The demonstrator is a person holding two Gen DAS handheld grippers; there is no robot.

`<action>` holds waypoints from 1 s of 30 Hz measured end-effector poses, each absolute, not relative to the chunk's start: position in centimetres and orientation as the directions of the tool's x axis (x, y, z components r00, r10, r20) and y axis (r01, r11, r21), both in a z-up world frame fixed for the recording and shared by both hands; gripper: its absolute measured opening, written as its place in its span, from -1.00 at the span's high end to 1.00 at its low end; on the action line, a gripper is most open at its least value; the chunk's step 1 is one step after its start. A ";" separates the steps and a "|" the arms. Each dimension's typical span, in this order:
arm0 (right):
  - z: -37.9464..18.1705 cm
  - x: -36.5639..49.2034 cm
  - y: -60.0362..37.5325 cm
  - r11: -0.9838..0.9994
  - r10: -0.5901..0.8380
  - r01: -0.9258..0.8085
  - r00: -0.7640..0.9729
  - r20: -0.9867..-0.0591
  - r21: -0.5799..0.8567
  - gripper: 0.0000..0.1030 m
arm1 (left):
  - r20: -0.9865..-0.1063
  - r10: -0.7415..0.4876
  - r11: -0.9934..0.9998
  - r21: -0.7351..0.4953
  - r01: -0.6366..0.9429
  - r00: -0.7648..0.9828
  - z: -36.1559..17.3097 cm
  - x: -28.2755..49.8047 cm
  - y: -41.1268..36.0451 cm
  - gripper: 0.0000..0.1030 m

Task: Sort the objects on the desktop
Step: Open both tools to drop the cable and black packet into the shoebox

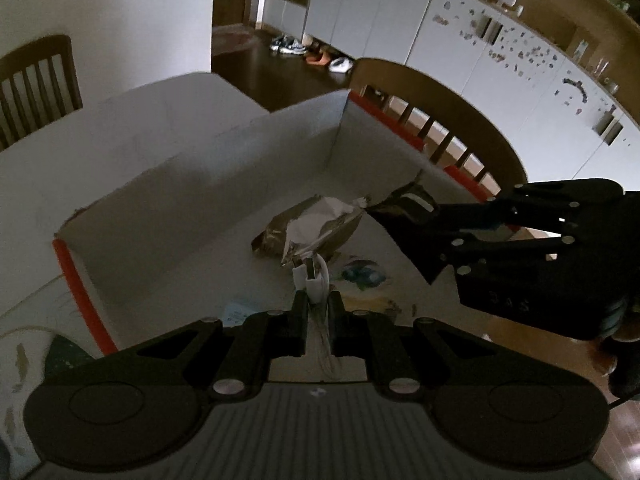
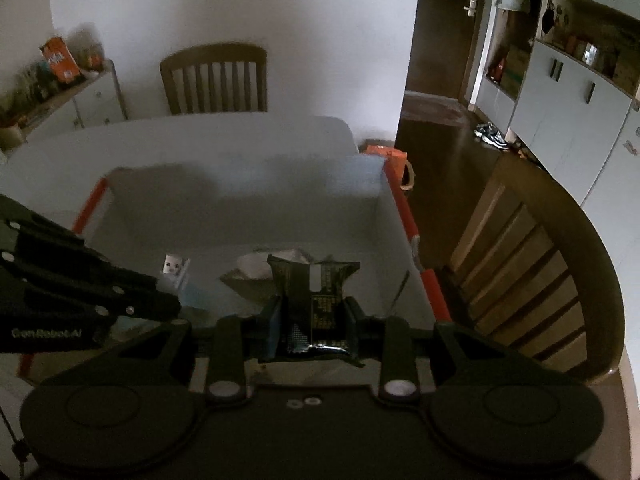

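Note:
My left gripper (image 1: 318, 300) is shut on a white USB cable plug (image 1: 312, 280) and holds it over the open white box (image 1: 200, 200); the plug also shows in the right wrist view (image 2: 174, 268). My right gripper (image 2: 312, 312) is shut on a black snack packet (image 2: 316, 300) and holds it over the same box; the packet also shows in the left wrist view (image 1: 408, 200). A crumpled brown and white wrapper (image 1: 312, 228) lies on the box floor, below both grippers.
The box has orange-red edges (image 1: 84, 296) and stands on a white table (image 2: 160, 136). Wooden chairs stand at the far end (image 2: 214, 80) and the right side (image 2: 540, 272). White cabinets (image 1: 480, 60) line the wall. Printed patches (image 1: 364, 276) mark the box floor.

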State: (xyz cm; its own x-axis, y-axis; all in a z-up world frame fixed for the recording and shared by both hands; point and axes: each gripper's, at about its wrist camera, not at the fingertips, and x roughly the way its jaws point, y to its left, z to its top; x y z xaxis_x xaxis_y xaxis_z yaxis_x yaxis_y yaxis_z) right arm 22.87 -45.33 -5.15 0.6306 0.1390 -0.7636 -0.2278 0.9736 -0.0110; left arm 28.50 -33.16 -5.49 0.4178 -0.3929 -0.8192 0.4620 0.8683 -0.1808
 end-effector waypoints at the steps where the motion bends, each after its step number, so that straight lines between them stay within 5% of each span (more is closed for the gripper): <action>1: -5.5 23.1 -45.3 0.973 0.136 -0.230 0.624 -0.770 -0.014 0.40 | -0.824 -0.388 0.869 -0.178 0.461 0.412 -5.8 28.7 -33.3 0.82; 17: -8.1 24.5 -45.4 0.967 0.155 -0.253 0.562 -0.812 0.009 0.37 | -0.884 -0.340 0.876 -0.174 0.449 0.322 -9.2 30.8 -33.8 0.82; 30: -8.1 24.5 -45.8 0.970 0.142 -0.245 0.569 -0.810 -0.002 0.02 | -0.858 -0.389 0.873 -0.226 0.433 0.336 -8.0 29.8 -32.3 0.82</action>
State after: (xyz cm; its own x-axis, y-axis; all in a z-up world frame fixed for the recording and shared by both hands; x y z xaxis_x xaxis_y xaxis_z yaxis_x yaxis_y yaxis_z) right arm 24.47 -45.84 -8.06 0.5693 0.1424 -0.8097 -0.2448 0.9696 -0.0016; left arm 29.76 -32.30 -7.98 0.3358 -0.3890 -0.8579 0.4329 0.8726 -0.2262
